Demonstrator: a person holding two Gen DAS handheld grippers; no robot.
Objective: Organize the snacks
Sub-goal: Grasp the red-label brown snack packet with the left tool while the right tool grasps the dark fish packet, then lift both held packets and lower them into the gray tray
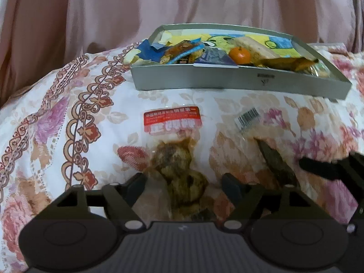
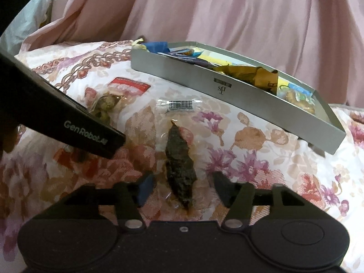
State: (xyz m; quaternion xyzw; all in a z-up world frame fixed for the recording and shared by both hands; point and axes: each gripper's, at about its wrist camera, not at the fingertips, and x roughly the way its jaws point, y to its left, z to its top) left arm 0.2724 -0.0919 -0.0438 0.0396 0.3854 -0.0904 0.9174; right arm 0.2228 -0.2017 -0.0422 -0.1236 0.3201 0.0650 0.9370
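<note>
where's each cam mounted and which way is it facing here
Left wrist: rides on the left gripper, looking forward and down over its fingers at the red-label snack pack on the floral cloth; the right gripper's fingers show at the right edge.
Right wrist: rides on the right gripper, looking forward and down at the dark snack in a clear wrapper; the left gripper's body crosses at left.
Shared: both snack packs, the cloth, the grey tray and the pink curtain.

A matt grey tray, seemingly cardboard, is set on patterned woven cloth; glossy clear plastic wraps the snacks.
</note>
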